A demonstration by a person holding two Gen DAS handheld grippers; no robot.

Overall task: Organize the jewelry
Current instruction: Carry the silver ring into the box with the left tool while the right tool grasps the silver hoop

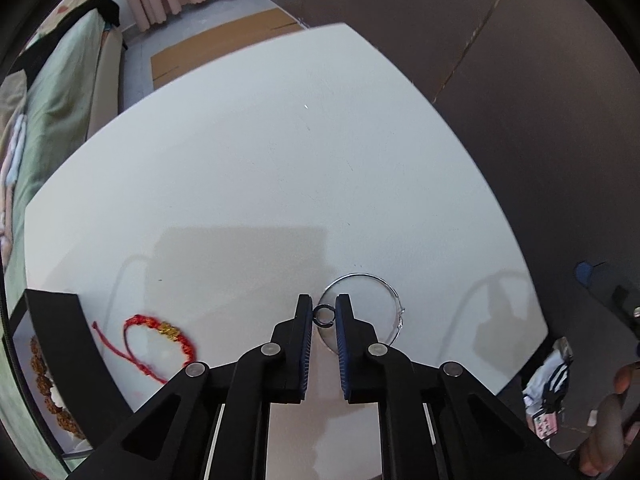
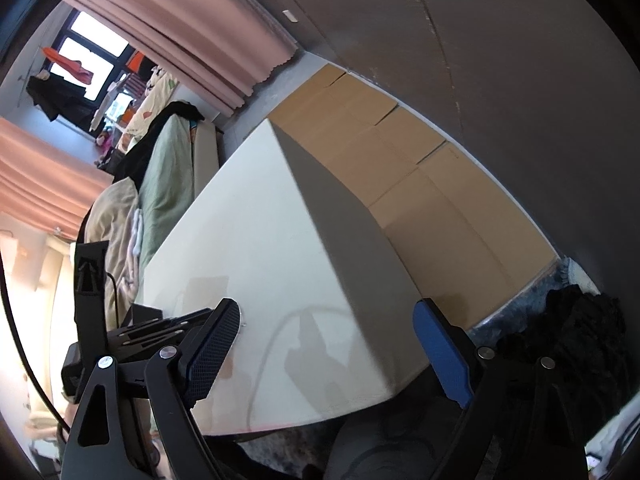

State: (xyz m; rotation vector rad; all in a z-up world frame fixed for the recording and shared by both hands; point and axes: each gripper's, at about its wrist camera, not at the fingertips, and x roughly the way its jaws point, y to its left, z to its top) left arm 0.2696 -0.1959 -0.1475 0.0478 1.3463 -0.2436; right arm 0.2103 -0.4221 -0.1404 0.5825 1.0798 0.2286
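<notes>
Your left gripper [image 1: 324,316] fingers clenched on a small ring [image 1: 325,316], silver bangle [image 1: 366,304] just beyond on the worktop [image 1: 280,168], your right gripper [image 2: 332,344] fingers released

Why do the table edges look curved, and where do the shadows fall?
Left wrist view: the fisheye lens bows the white table edges; soft grey shadows lie on it behind the left tool, which holds a small ring. Right wrist view: the table tilts, its side is shaded, and the window glares overexposed.

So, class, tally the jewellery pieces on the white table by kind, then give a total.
Small metal ring: 1
Silver bangle: 1
Red cord bracelet: 1
Brown bead bracelet: 1
Total: 4
</notes>
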